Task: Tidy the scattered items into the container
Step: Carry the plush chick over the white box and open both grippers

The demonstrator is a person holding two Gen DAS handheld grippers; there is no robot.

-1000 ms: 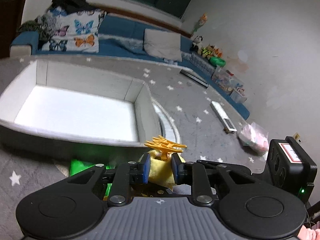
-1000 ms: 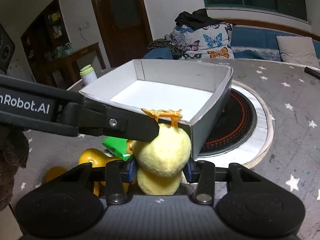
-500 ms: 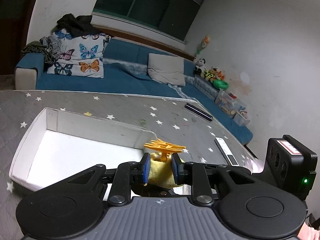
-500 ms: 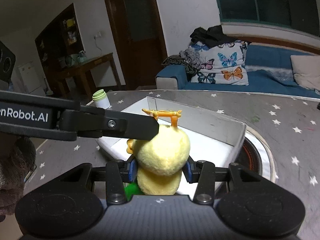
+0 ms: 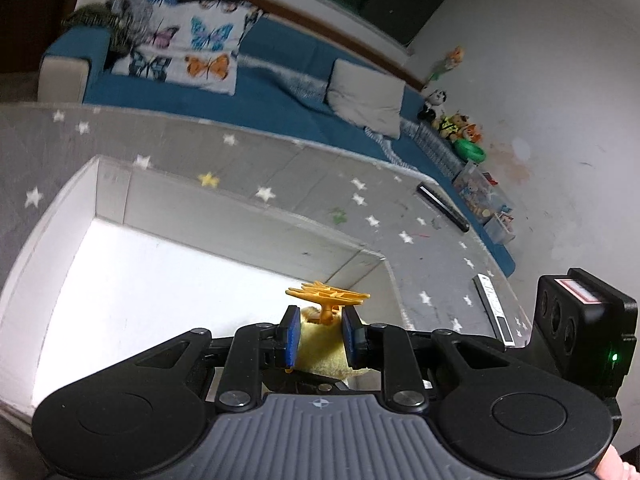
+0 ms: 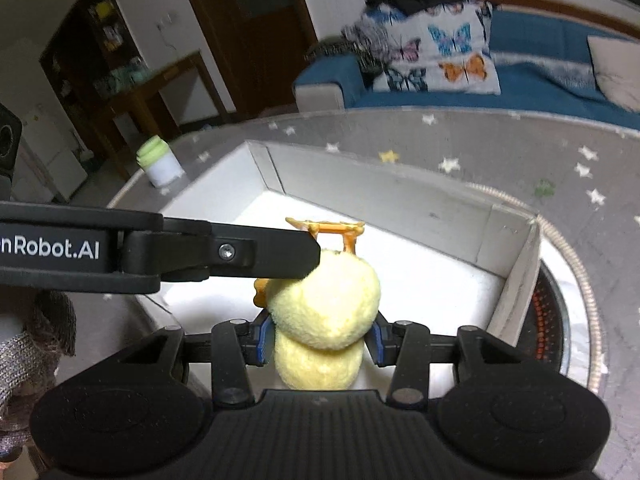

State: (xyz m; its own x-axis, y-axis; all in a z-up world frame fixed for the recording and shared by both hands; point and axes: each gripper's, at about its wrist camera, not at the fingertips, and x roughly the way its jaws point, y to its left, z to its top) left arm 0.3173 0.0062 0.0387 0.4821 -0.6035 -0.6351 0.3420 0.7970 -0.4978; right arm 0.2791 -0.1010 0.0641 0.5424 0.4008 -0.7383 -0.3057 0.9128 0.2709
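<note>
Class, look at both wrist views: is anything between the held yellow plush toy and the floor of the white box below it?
Nothing visible. The yellow plush toy, gripped by both hand-held grippers, hangs inside the rim of the white box; the box floor showing beneath it is bare.

We count one yellow plush toy (image 6: 326, 306), one white box (image 6: 516, 280), one green-lidded jar (image 6: 158, 162), two remote controls (image 5: 442, 206) on the table (image 5: 440, 264), one butterfly-print cushion (image 6: 436, 56), and two grippers, left (image 5: 320, 334) and right (image 6: 318, 346).
</note>
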